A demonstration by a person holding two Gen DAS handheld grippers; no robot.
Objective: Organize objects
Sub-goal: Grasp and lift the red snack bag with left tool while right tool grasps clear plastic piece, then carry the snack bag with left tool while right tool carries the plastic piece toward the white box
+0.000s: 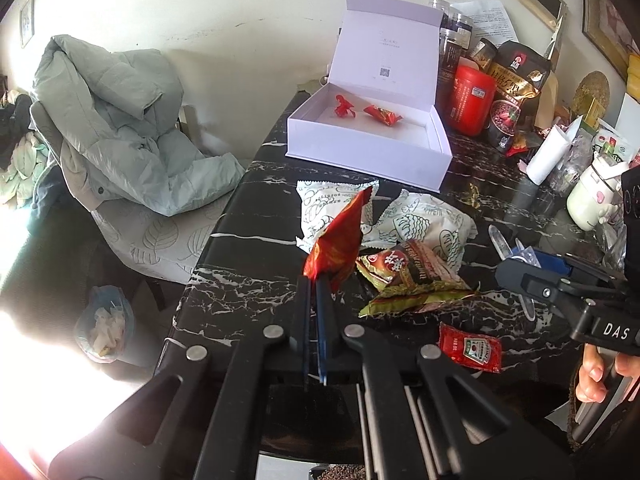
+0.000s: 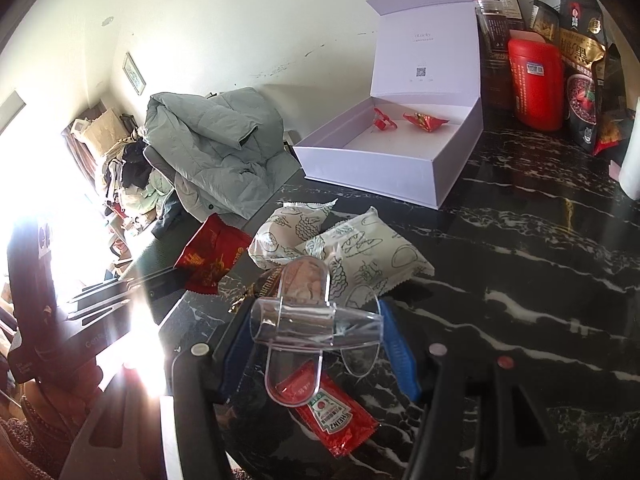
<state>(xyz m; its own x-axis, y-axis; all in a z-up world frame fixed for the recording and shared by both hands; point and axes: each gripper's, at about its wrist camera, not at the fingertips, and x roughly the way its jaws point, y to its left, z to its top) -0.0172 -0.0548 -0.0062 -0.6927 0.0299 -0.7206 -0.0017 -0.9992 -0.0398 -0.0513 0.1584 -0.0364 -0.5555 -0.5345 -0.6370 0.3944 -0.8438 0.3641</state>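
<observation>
My left gripper [image 1: 316,280] is shut on the lower corner of a red snack packet [image 1: 340,240], which it holds upright above the black marble table [image 1: 248,280]. The packet [image 2: 212,258] also shows at the left of the right wrist view. My right gripper [image 2: 316,320] is shut on a clear plastic piece [image 2: 296,320] held between its blue pads, above a ketchup sachet [image 2: 332,412]. An open white box [image 1: 360,148] stands behind with two red wrapped sweets [image 1: 380,114] inside. Two white patterned packets [image 1: 428,216] and a brown-green packet [image 1: 408,276] lie in between.
Behind the box stand a red canister [image 1: 472,100], a dark food bag [image 1: 516,92] and jars. A white mug [image 1: 588,200] sits at the right. A chair with a grey-green jacket [image 1: 120,120] is left of the table, and a bin [image 1: 104,324] stands on the floor.
</observation>
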